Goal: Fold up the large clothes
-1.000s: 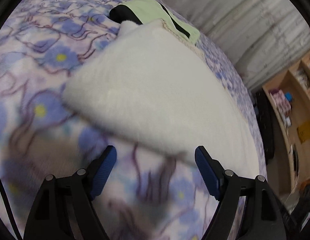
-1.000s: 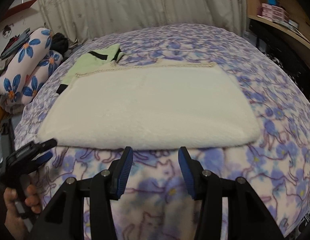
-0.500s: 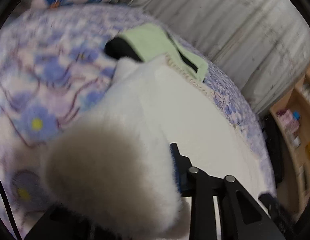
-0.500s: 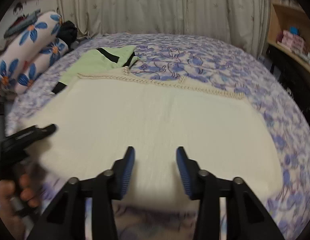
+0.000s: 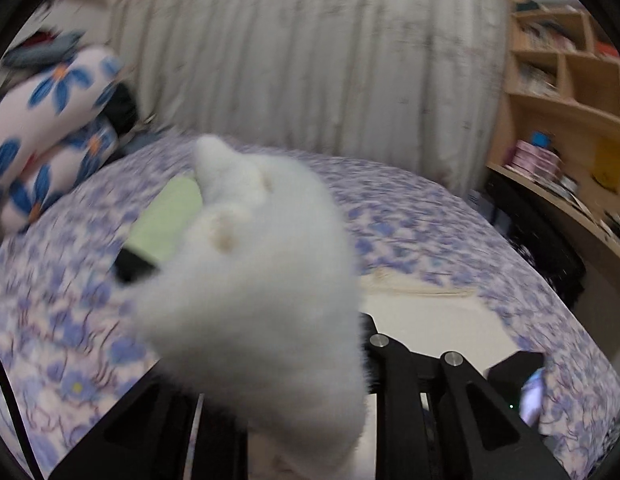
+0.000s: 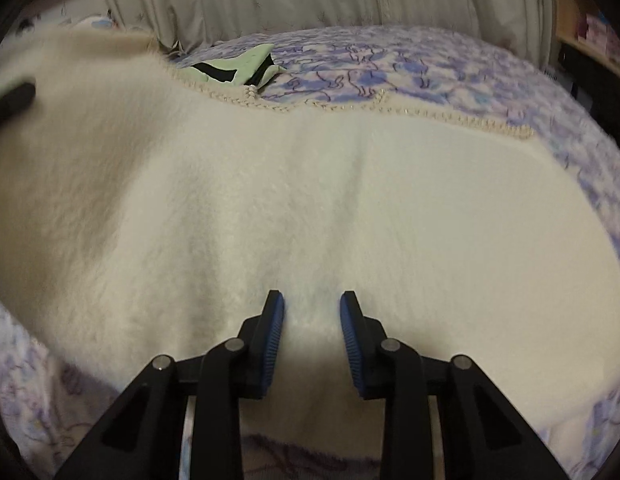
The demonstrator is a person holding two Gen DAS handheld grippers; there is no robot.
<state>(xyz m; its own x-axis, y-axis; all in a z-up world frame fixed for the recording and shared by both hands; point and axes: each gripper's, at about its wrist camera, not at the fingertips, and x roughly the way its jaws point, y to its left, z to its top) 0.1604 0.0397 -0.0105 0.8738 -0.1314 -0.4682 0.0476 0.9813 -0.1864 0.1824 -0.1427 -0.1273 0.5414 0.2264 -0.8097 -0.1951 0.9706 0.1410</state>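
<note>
A fluffy cream-white garment (image 6: 350,208) with a beaded edge lies on the purple flowered bedspread (image 6: 430,60). My left gripper (image 5: 310,360) is shut on its left end (image 5: 262,272) and holds that end lifted; the bunched cloth hides the fingertips. In the right wrist view the lifted end rises at the left, with the left gripper's tip (image 6: 10,100) against it. My right gripper (image 6: 312,328) is open, low over the garment's near middle, with cloth between its blue pads (image 6: 275,328).
A light green garment with black trim (image 6: 238,66) lies behind the white one; it also shows in the left wrist view (image 5: 166,220). Flowered pillows (image 5: 50,120) lie at the far left. A curtain (image 5: 310,60) hangs behind the bed. Wooden shelves (image 5: 570,100) stand on the right.
My left gripper closed on the garment's left end and lifted it up off the bed. My right gripper moved forward from the bedspread onto the garment's near edge.
</note>
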